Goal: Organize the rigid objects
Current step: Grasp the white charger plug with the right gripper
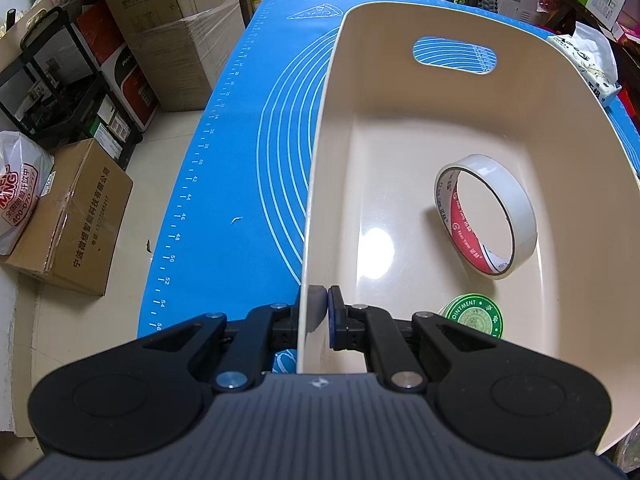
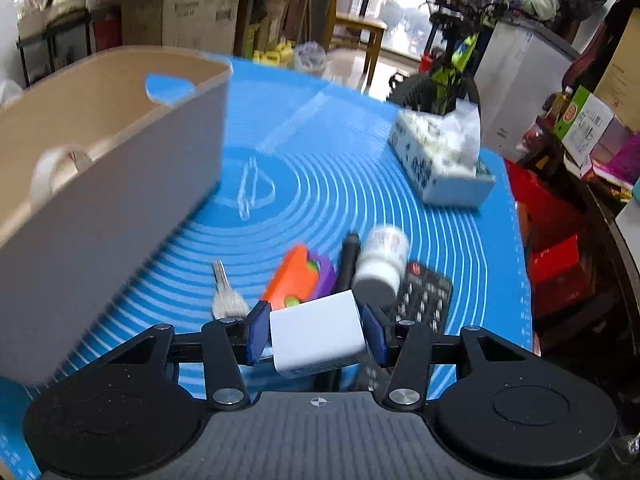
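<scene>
- Closest up: the right gripper (image 2: 316, 334) is pinching a white charger-like block (image 2: 318, 336) between its blue pads. It looks lifted clear of the desk, though the view is blurry.
- Just past it on the blue mat (image 2: 360, 184) sits the leftover pile: a key (image 2: 225, 294), an orange-and-purple toy (image 2: 300, 276), a black pen (image 2: 347, 260), a white pill bottle (image 2: 380, 260) lying on its side, and a remote (image 2: 424, 296).
- The bit that matters, I reckon: the beige bin (image 2: 120, 200) lies up and to the left of the held block, its long side running away from the camera. So the block has to swing left and over that near wall.
- Other side: the left gripper (image 1: 324, 312) is clamped on the bin's wall (image 1: 316, 200), one pad inside, one outside, probably steadying it.
- In the bin so far: a green ointment tin (image 1: 474, 314), then a tape roll (image 1: 486, 216) leaning on edge.
- Far back: a tissue box (image 2: 440, 164).
</scene>
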`<state>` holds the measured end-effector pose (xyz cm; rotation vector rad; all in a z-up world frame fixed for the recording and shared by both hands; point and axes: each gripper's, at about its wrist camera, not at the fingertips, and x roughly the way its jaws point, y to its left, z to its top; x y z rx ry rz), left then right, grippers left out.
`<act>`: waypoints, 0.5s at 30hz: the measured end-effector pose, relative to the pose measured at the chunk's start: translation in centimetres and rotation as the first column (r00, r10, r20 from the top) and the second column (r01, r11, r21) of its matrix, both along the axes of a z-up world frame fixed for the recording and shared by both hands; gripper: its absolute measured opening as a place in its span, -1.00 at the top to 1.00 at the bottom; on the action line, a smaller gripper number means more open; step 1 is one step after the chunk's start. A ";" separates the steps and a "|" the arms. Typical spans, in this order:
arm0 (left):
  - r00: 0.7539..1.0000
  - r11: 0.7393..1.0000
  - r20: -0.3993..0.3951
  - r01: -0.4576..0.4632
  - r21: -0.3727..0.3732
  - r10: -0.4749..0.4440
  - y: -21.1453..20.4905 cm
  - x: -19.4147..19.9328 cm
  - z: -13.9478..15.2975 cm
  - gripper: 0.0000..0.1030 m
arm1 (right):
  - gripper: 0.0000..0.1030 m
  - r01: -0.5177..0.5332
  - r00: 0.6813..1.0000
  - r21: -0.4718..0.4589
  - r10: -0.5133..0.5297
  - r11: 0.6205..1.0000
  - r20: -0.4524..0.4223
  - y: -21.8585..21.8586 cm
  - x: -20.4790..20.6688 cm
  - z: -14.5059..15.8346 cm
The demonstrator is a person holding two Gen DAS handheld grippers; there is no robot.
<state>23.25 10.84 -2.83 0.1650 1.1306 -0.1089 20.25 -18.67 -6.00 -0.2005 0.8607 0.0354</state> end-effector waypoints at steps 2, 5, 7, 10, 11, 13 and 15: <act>1.000 1.000 0.000 0.000 0.000 0.000 0.0 0.0 0.0 0.81 | -0.08 -0.012 0.999 0.008 0.012 1.000 0.032 0.5 0.0 1.0; 1.000 1.000 0.000 0.001 0.002 -0.001 0.0 0.0 0.0 0.81 | -0.08 -0.028 0.997 0.023 0.026 0.999 0.069 1.3 0.0 2.2; 1.000 1.000 -0.001 0.000 0.001 0.000 0.0 0.0 0.0 0.81 | -0.08 -0.036 0.995 0.035 0.033 0.999 0.092 1.8 0.0 3.0; 1.000 1.000 -0.001 0.000 0.003 0.000 0.0 0.0 0.0 0.81 | -0.08 -0.043 0.992 0.059 0.035 0.997 0.121 2.6 0.3 4.1; 1.000 1.000 -0.001 0.000 0.004 0.000 0.0 0.0 0.0 0.81 | -0.08 -0.045 0.991 0.071 0.035 0.996 0.130 2.9 0.4 4.5; 1.000 1.000 -0.002 0.001 0.006 -0.001 0.0 0.0 0.0 0.81 | -0.08 -0.055 0.988 0.091 0.041 0.994 0.148 3.6 0.6 5.2; 1.000 1.000 -0.003 0.003 0.008 -0.003 0.0 -0.1 0.1 0.81 | -0.08 -0.071 0.985 0.098 0.054 0.993 0.166 4.5 0.7 5.7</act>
